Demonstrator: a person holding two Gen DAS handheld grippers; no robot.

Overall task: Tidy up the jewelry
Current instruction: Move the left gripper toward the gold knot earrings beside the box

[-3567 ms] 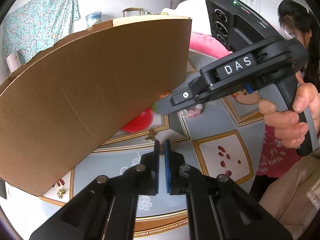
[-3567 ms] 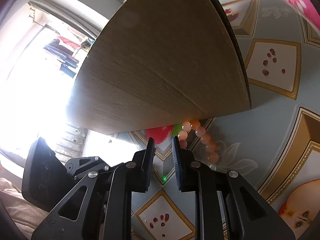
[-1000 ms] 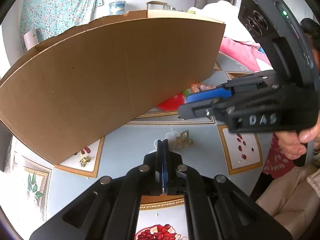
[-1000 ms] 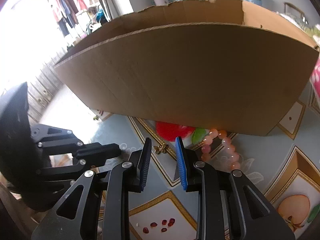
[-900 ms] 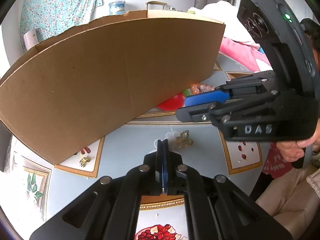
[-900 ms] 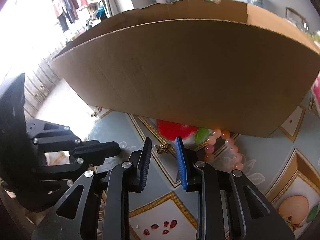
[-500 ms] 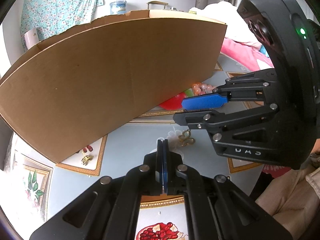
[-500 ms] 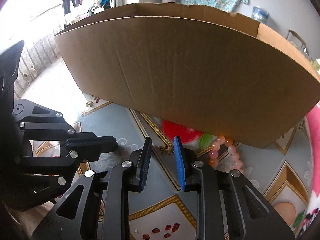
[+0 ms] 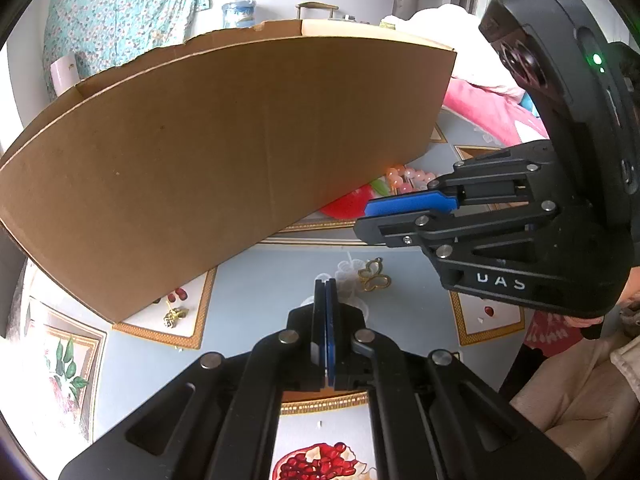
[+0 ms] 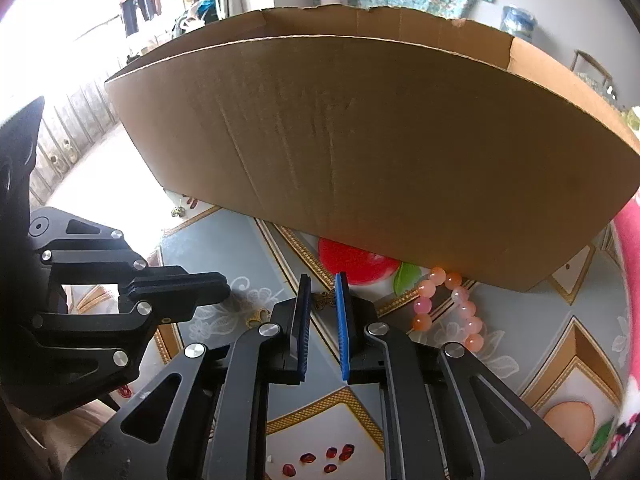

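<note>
Daylight flooded the scene from the window [image 10: 60,20] at the upper left of the right wrist view, where it blew out to white and washed over the floor below. The box [image 10: 380,152] wall facing that camera sat in mild shade, with a soft shadow under its lower edge on the tablecloth [image 10: 248,248]. The left wrist view was evenly lit, without glare. Both pictures were sharp at the centre; fisheye bending curved the box edges into arcs, and the corners darkened to black. The near gripper bodies looked slightly soft.
</note>
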